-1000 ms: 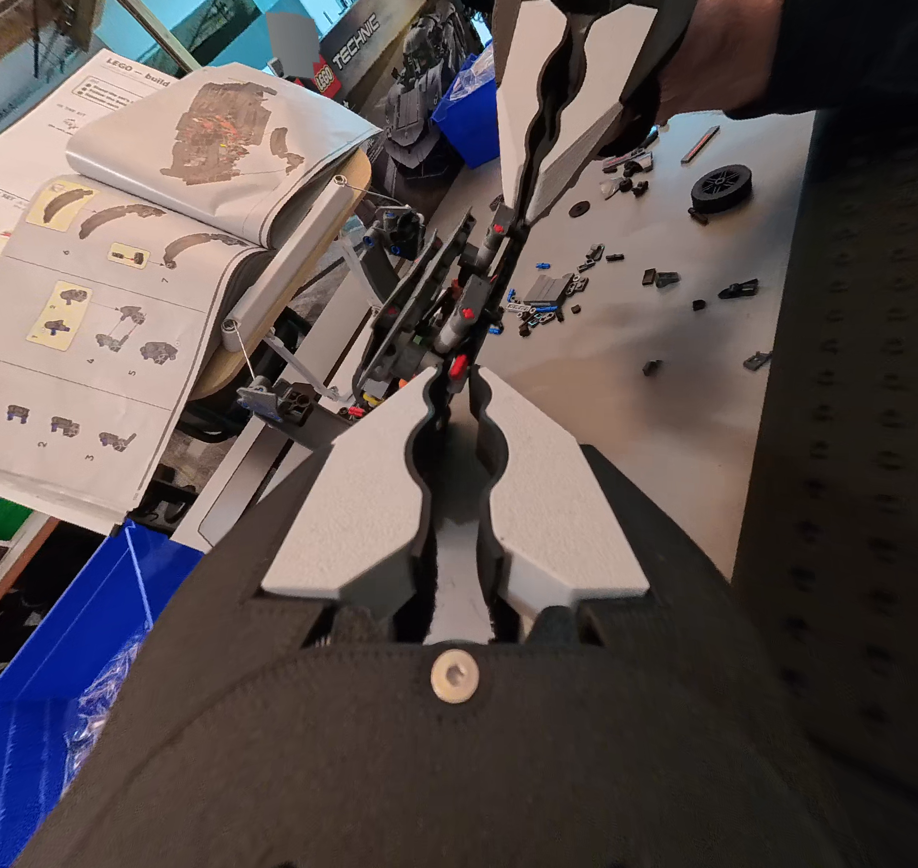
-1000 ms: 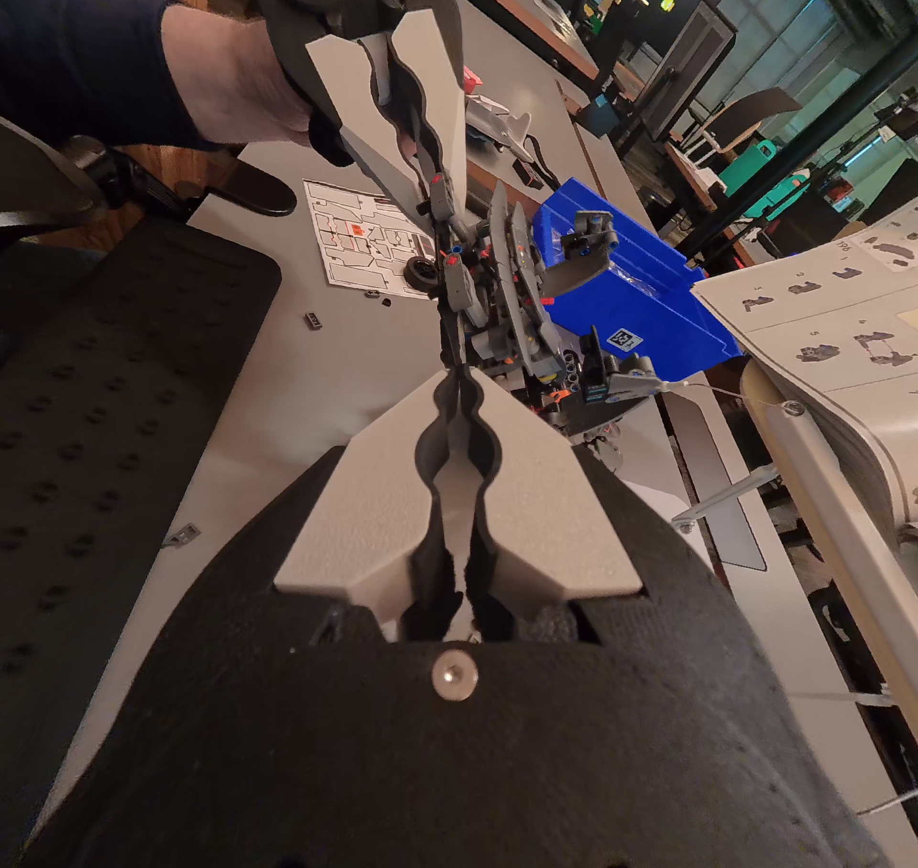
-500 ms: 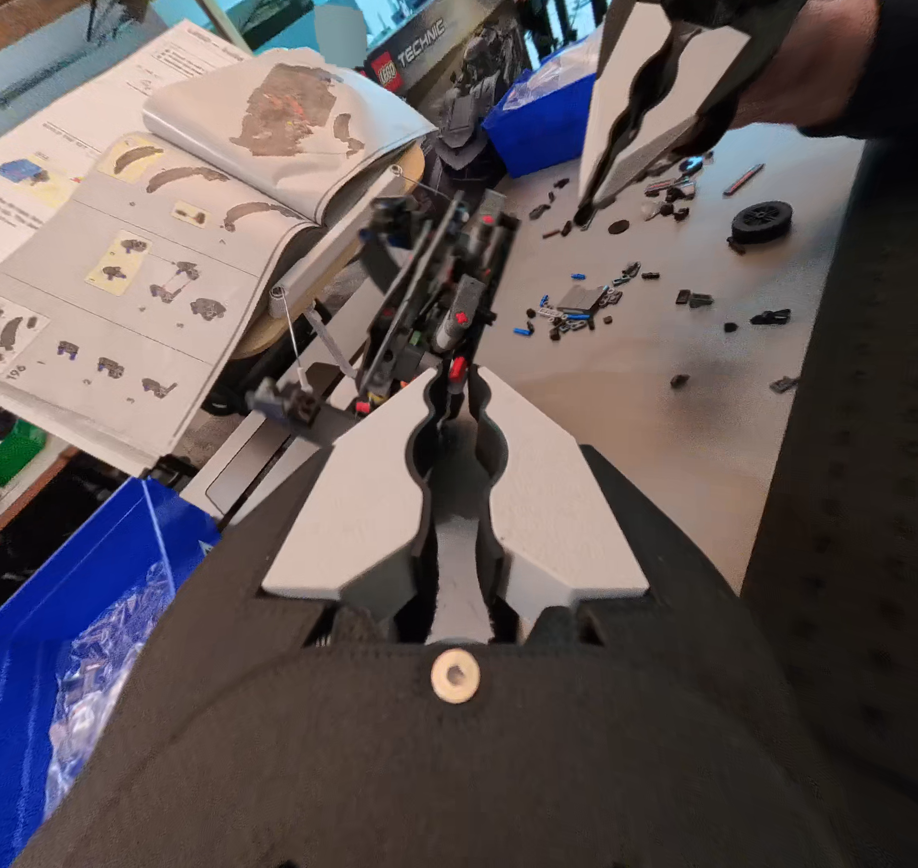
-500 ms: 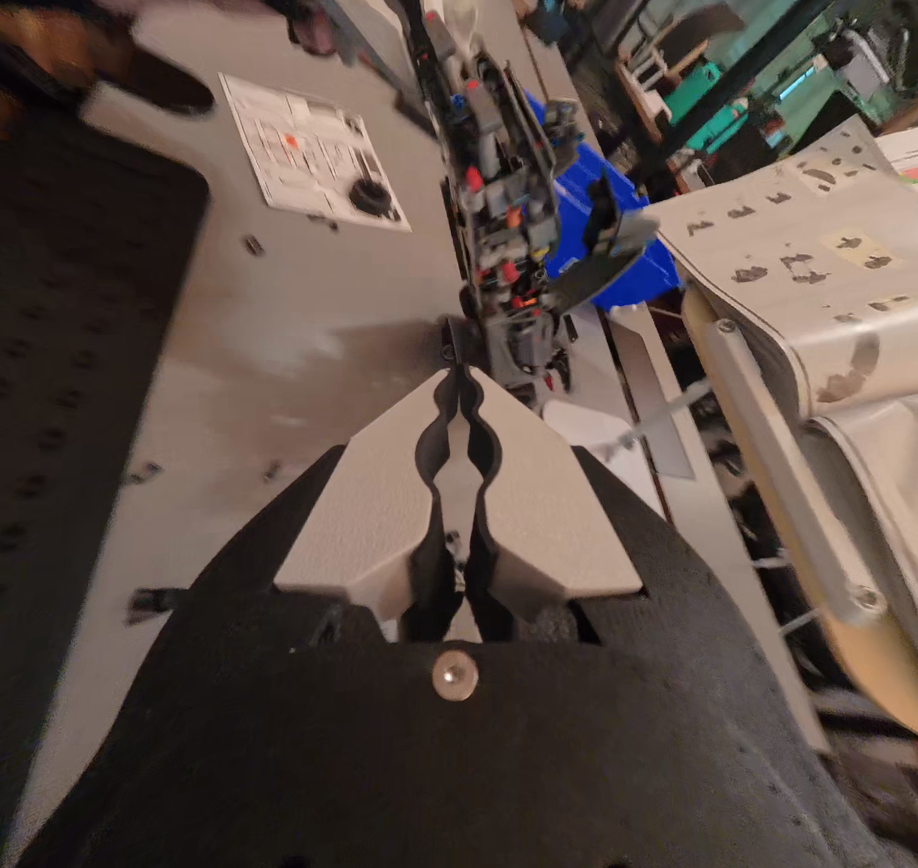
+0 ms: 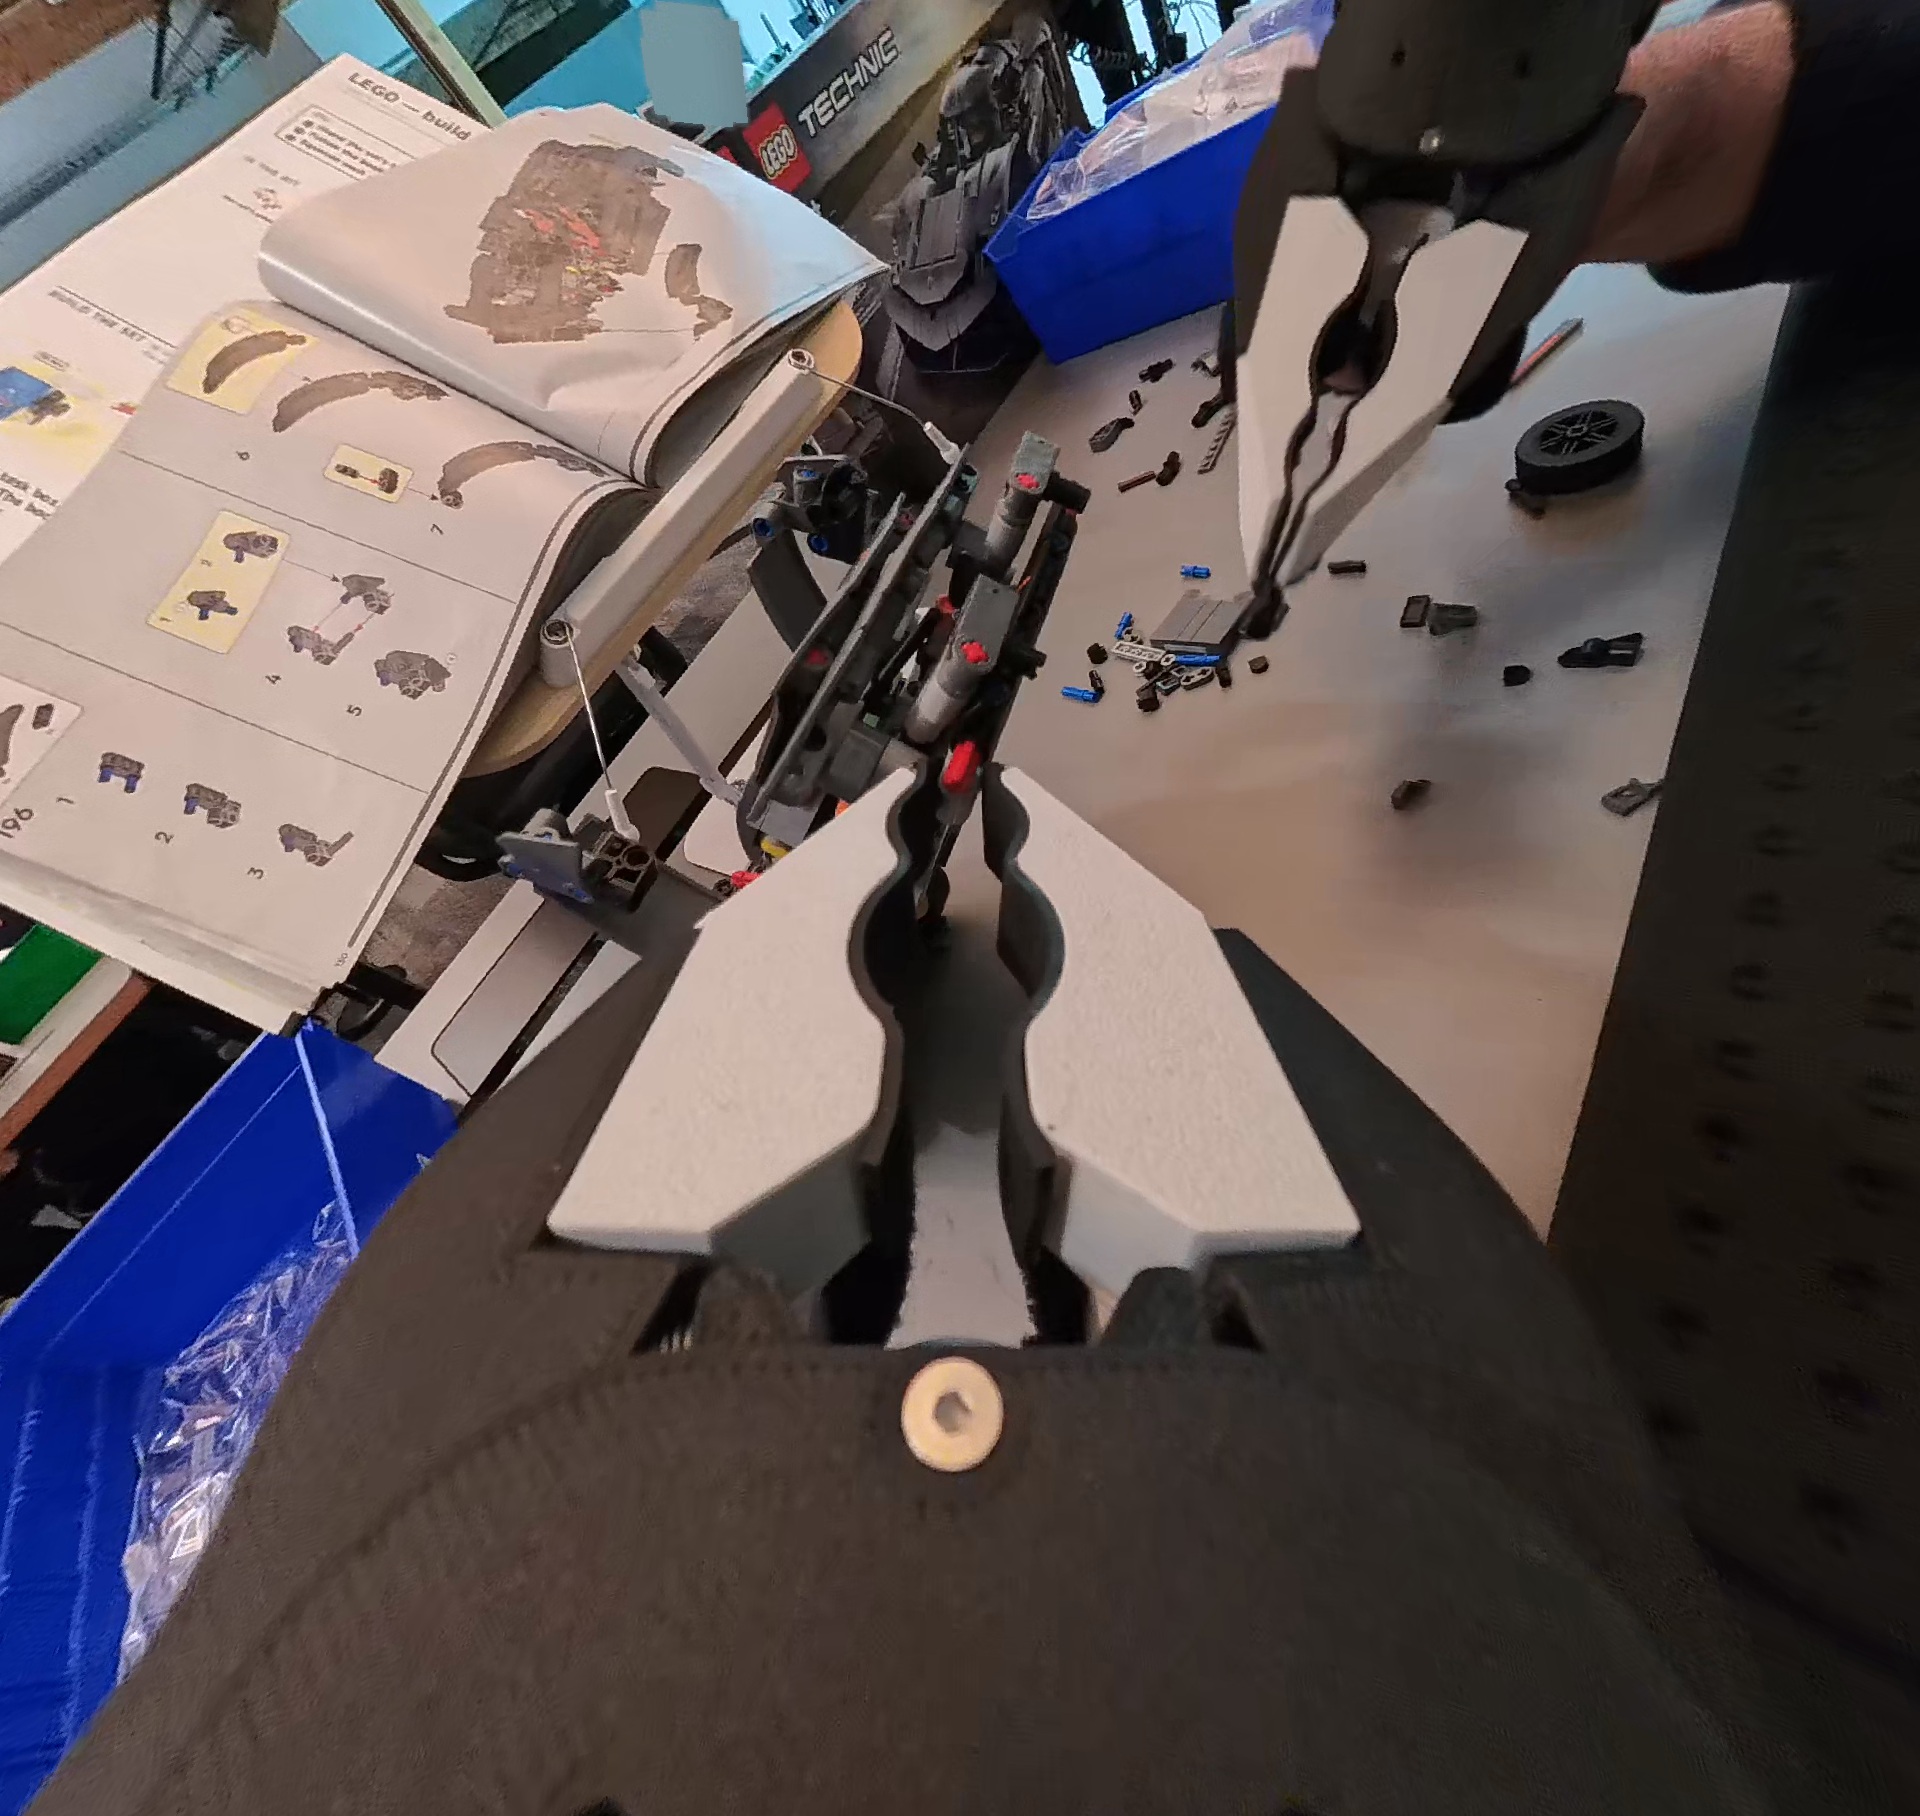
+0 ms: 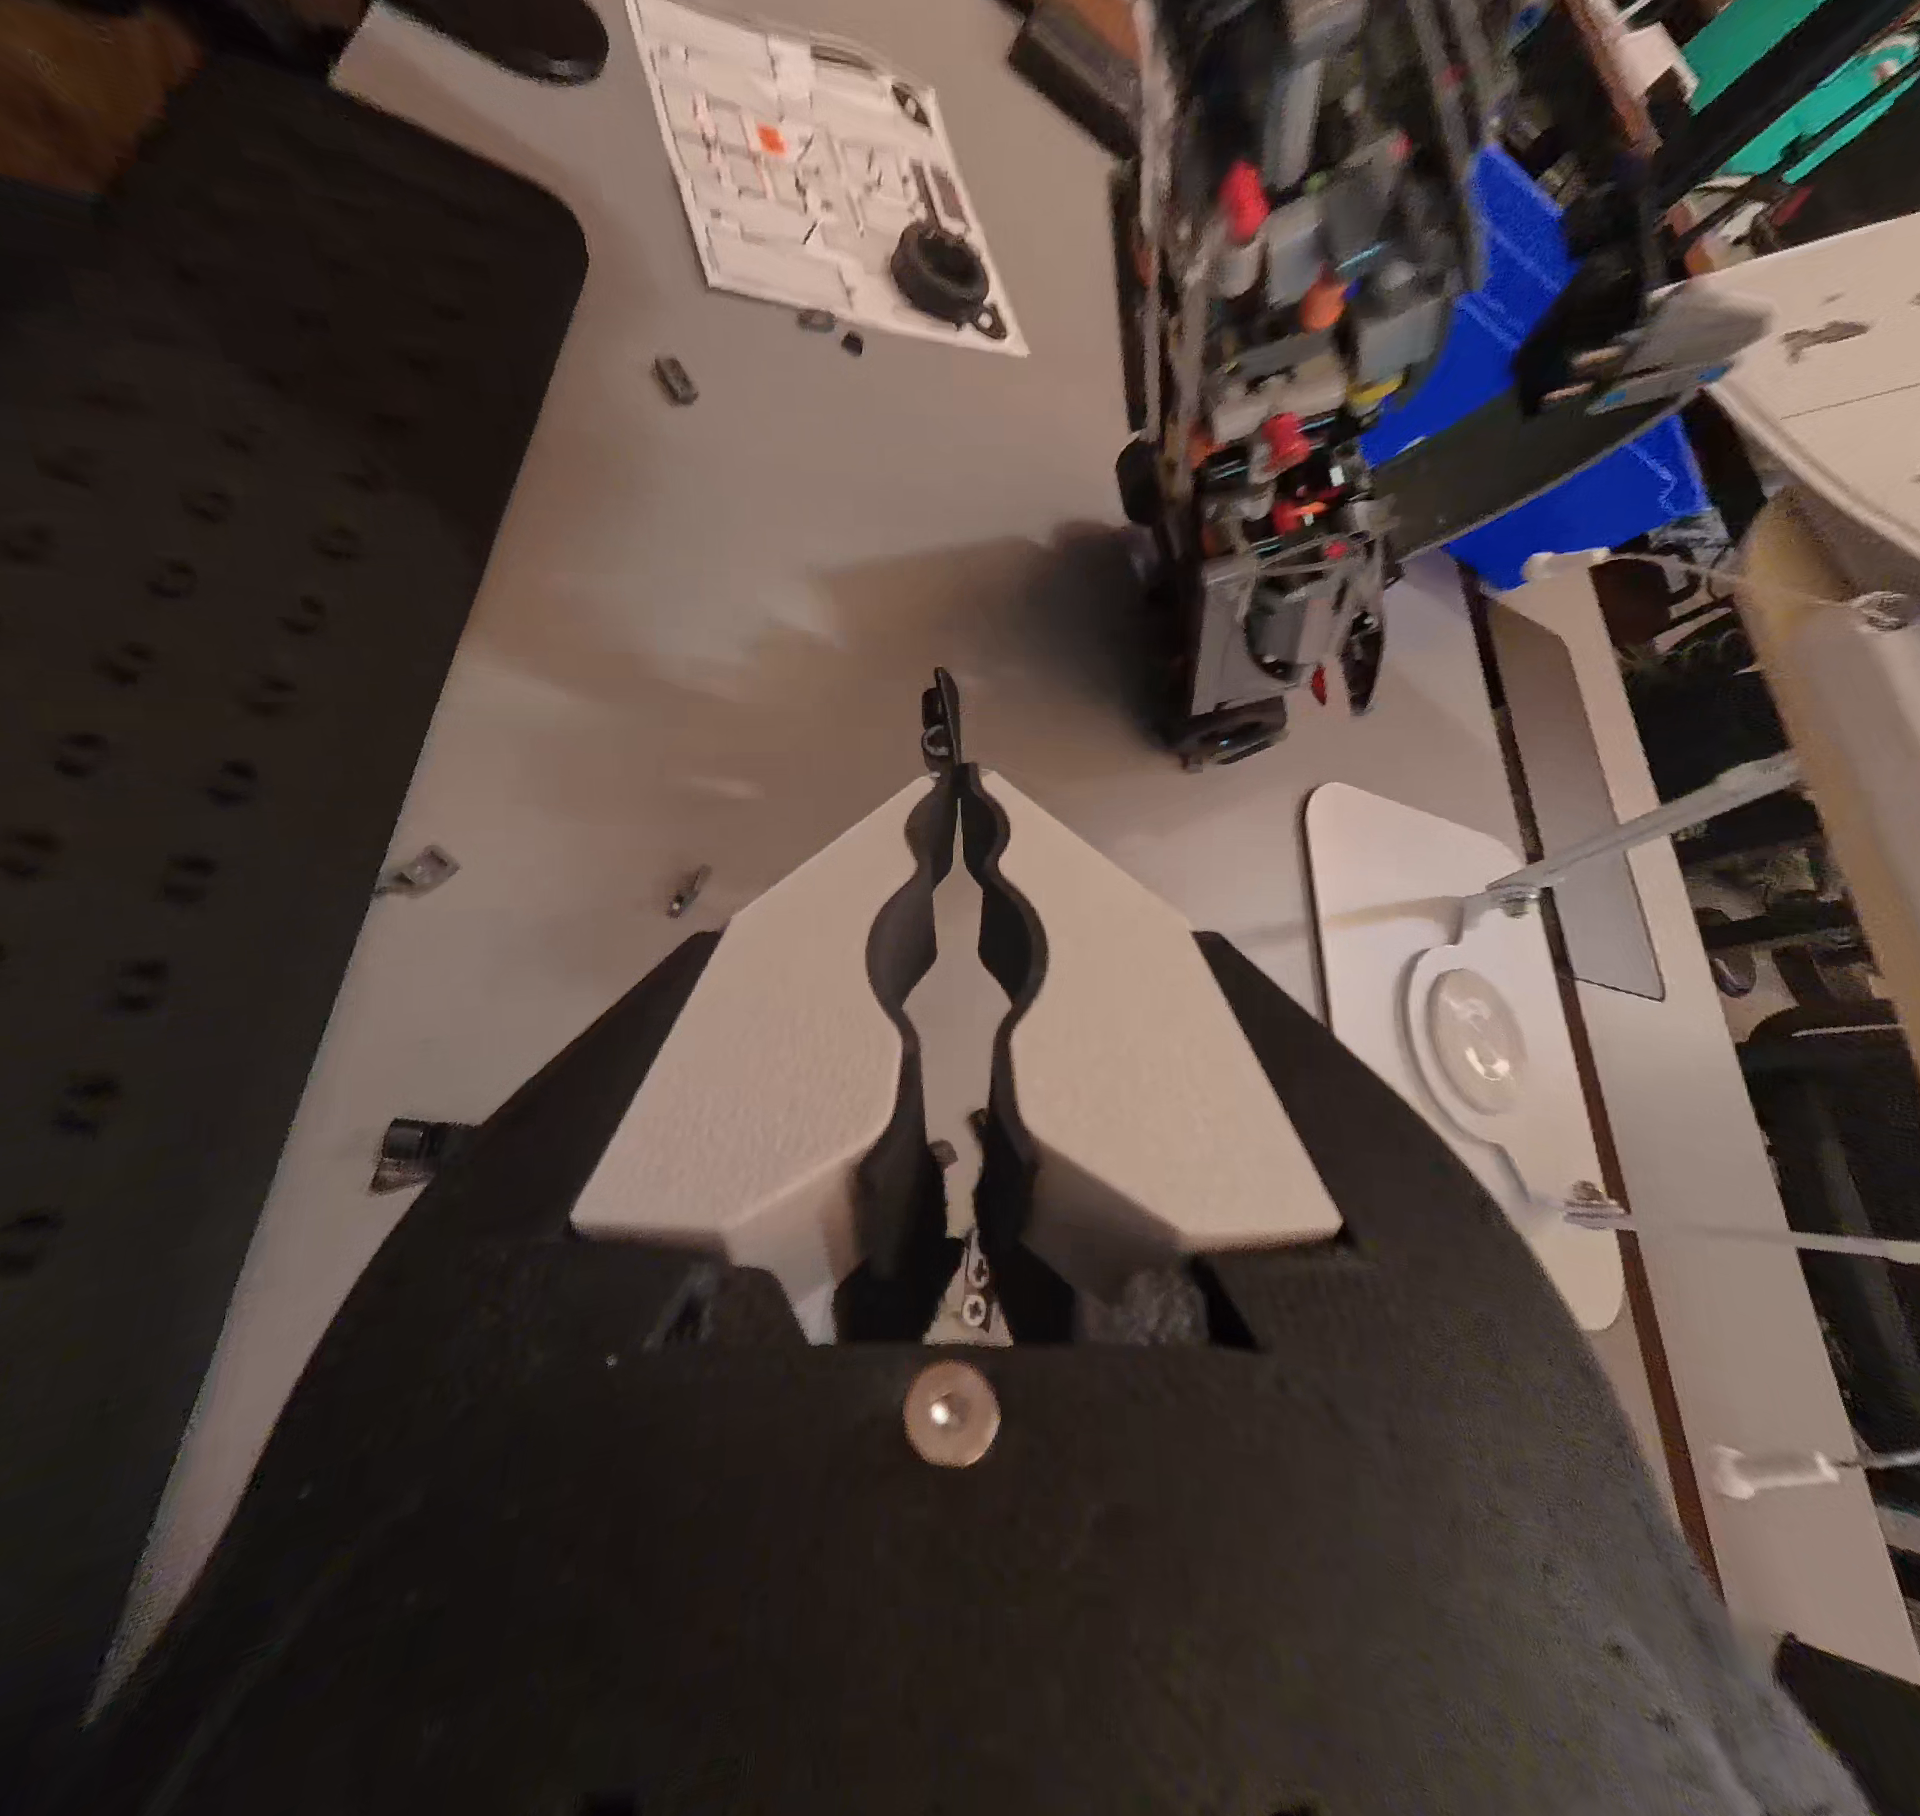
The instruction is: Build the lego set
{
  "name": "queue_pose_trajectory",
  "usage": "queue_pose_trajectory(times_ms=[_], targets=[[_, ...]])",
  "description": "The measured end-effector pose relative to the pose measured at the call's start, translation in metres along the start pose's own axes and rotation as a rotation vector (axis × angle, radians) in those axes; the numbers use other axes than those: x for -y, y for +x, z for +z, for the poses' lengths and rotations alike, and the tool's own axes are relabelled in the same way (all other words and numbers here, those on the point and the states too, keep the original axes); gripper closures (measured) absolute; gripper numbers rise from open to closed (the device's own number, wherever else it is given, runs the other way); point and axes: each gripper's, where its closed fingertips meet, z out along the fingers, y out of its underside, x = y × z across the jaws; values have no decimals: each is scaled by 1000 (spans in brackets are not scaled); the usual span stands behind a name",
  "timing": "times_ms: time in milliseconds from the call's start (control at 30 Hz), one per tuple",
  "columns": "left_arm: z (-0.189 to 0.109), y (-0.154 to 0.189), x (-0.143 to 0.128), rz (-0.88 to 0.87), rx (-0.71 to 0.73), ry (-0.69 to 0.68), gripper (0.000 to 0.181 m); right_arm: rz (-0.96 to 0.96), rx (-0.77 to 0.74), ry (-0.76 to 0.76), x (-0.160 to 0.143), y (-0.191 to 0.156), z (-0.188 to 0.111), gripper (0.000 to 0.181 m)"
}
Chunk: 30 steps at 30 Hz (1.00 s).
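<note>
Gripping the grey lego model (image 5: 925, 644) at its near end, the left gripper (image 5: 951, 779) holds it upright; the right gripper (image 6: 951, 779) pinches what looks like a small black piece (image 6: 943, 717) above the table (image 6: 727, 540).

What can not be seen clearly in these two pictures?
- Left gripper grip point on the lego model: hidden between its own fingers, left wrist view.
- Model's upper part: blurred by motion and cut by the top edge, right wrist view.
- Small black piece in the right gripper: too small to identify.
- Loose parts: too small to identify.
</note>
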Motion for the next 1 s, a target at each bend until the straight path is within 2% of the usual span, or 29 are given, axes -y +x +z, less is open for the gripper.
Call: queue_pose_trajectory(times_ms=[167,400,567,667,767,867,1000], targets=[[0,0,0,-3,-7,1,175,45,138,-82,-22,-22,17,181],[0,5,-1,4,-9,4,175,14,243,-249,-60,-48,36,181],[-2,6,-4,2,-9,2,175,0,293,-268,-64,-59,35,181],[-3,7,-5,6,-10,-1,175,53,347,-240,-62,-64,30,180],[-4,8,-6,4,-10,3,175,96,326,-206,-60,-53,23,176],[-4,9,-6,2,-12,10,175,161,237,-110,-46,-26,16,171],[-4,10,-7,0,-11,17,175,242,93,10,-24,19,10,144]])
